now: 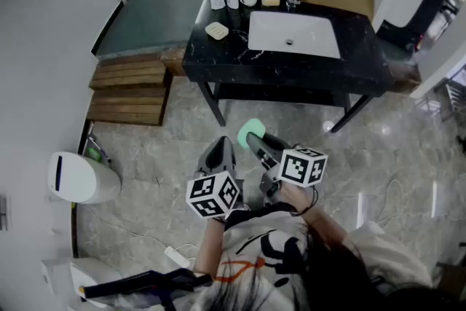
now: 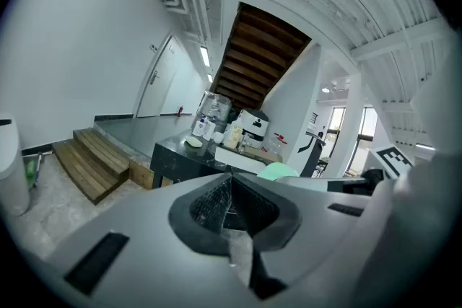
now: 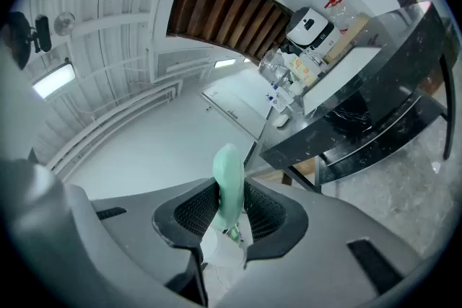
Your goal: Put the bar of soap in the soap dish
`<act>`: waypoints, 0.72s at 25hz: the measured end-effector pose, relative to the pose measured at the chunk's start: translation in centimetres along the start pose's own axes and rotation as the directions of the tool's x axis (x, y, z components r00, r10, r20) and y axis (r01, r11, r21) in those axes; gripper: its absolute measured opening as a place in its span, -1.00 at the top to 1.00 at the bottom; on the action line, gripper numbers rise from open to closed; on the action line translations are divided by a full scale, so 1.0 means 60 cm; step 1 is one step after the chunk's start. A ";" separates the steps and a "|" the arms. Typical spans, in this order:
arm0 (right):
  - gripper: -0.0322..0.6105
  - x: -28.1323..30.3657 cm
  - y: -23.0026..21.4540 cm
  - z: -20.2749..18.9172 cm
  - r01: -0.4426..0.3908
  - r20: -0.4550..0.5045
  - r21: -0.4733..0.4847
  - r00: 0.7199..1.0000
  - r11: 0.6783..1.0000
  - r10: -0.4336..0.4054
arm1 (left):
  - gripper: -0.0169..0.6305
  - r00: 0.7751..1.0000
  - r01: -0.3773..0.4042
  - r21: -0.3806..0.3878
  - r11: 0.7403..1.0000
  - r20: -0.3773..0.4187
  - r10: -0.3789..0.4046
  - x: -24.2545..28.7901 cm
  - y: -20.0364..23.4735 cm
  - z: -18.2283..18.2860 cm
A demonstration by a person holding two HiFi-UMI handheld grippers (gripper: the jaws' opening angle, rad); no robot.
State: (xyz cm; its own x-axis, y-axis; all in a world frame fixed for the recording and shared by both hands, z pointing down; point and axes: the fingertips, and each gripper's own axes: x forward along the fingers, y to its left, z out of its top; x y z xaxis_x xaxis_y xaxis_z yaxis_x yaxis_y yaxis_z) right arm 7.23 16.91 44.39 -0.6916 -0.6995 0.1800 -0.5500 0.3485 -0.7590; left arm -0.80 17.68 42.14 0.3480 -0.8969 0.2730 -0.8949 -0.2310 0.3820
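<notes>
Soap: a mint-green oval bar of soap (image 3: 229, 180) is clamped between the fingers of the right gripper (image 3: 231, 211). It is off the counter, in the air above the grey tiled floor.
Soap's long axis: it runs along the fingers. Most of the bar sticks out past the fingertips and points ahead towards the counter.
Right fingers: closed on the lower end of the soap, one pad on each broad face.
Left fingers: the left gripper (image 2: 231, 202) has its fingers pressed together with nothing between them.
Grippers: in the head view the left gripper (image 1: 221, 147) and right gripper (image 1: 256, 141) are held side by side, close in front of the person, with the soap (image 1: 248, 131) at the right one's tip.
Soap dish: a small pale oval soap dish (image 1: 217, 30) sits on the left end of the black stone counter (image 1: 291, 71), just left of the white rectangular sink (image 1: 294, 33).
Dish contents: too small to tell whether anything lies in it.
Key relation: the dish lies ahead of the soap and a little to the left, well apart from it, across open floor.
Nearer hand: the left gripper is on the dish's side, but the right one holds the bar.
Judgement: the bar is carried, not yet in the dish. Both grippers are short of the counter's near edge.
</notes>
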 end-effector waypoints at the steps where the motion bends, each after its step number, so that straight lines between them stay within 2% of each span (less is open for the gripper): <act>1: 0.54 0.001 0.002 0.002 -0.005 0.002 0.000 1.000 1.000 0.005 | 0.94 1.000 0.000 -0.002 1.000 -0.001 0.000 0.001 0.000 -0.001; 18: 0.54 -0.002 -0.004 0.004 -0.010 0.001 0.009 1.000 1.000 0.010 | 0.94 1.000 -0.011 -0.004 1.000 -0.013 0.011 0.001 -0.002 -0.013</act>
State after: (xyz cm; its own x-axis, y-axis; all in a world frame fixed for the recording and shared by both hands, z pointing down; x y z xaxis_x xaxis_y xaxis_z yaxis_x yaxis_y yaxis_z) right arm 7.58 16.76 44.39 -0.6967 -0.6965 0.1721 -0.5388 0.3496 -0.7665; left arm -0.47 17.96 42.78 0.3415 -0.8946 0.2883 -0.8976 -0.2194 0.3824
